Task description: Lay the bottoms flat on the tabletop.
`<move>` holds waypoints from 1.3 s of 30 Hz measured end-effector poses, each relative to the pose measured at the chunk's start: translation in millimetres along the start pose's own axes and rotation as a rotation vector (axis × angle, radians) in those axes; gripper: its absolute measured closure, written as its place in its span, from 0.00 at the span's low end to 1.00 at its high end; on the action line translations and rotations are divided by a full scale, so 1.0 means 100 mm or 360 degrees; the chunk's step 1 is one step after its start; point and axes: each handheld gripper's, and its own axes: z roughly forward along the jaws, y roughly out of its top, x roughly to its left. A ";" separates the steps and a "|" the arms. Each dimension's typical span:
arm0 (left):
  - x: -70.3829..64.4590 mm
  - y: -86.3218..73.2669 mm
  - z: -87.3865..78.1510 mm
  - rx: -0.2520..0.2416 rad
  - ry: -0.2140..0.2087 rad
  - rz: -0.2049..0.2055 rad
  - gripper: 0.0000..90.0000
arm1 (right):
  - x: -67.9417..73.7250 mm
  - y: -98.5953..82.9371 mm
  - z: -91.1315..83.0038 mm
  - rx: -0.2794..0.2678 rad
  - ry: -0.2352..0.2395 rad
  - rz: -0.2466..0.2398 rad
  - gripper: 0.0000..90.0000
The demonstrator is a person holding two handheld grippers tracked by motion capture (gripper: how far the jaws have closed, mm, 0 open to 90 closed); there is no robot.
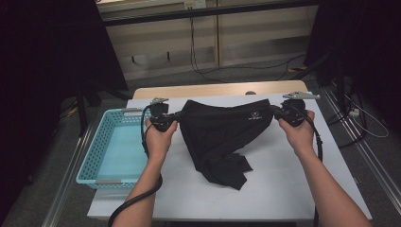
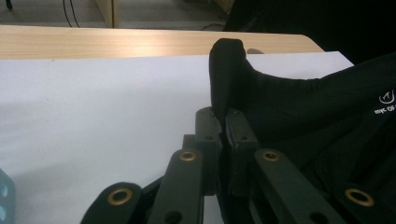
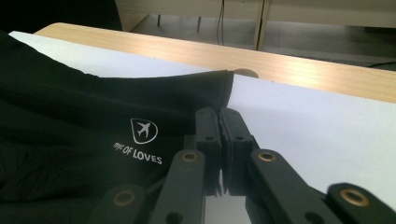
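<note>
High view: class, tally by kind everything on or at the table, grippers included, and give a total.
Black garment: 1
Light blue basket: 1
Grippers: 2, left gripper and right gripper, each shut on a top corner of the garment
White table sheet: 1
Total: 5

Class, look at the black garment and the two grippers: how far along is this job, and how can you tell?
Done: both grippers have taken hold. The left gripper and right gripper are each shut on an upper corner of the black garment.
In hand: its top edge is stretched between them over the white table.
Left: the lower part lies bunched, and the blue basket is empty.
</note>
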 end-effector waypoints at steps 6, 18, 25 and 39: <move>0.00 0.00 0.02 0.0021 -0.0006 -0.0010 0.95 | 0.02 0.00 0.02 0.0012 -0.0004 -0.0037 0.97; 0.07 0.23 0.17 0.0047 0.0003 0.0007 0.96 | -0.05 0.14 0.14 0.0013 -0.0007 -0.0031 0.97; 0.14 0.78 0.33 -0.0060 0.0073 0.0062 0.95 | -0.17 0.72 0.44 -0.0059 -0.0155 -0.0044 0.95; 0.15 0.05 0.57 0.0142 0.0051 0.0075 0.24 | 0.27 -0.02 0.56 0.0190 0.0111 -0.0166 0.40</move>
